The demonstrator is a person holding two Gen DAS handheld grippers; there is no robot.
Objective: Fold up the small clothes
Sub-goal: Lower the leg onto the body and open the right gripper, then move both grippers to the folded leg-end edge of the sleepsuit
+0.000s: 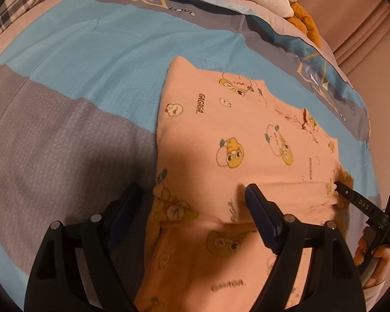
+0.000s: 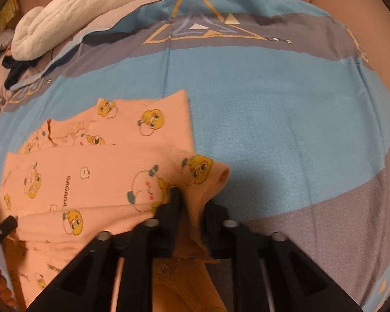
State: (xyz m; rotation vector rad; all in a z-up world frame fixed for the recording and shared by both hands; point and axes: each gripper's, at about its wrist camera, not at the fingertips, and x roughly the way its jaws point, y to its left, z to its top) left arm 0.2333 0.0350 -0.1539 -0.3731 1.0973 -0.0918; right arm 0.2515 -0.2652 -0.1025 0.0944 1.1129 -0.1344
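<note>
Left claw [image 1: 192, 195] spread wide, gripping nothing, one finger [image 1: 260, 208] over the peach cotton garment printed with yellow cartoon chicks [image 1: 236, 143], the other off its edge above the blue-and-grey striped bedsheet [image 1: 78, 78]. Right claw [image 2: 192, 202] closed narrow on a bunched corner of that garment, lifted just ahead of its fingertips. Rest of the garment spread flat left of the right claw. White plush toy [image 2: 72, 13] far beyond.

Left gripper [image 1: 192, 197] spread, right gripper [image 2: 192, 202] clamped.

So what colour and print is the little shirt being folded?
Peach-pink shirt printed with yellow cartoon characters and "GAGAGA" lettering; clearest in the left wrist view.
</note>
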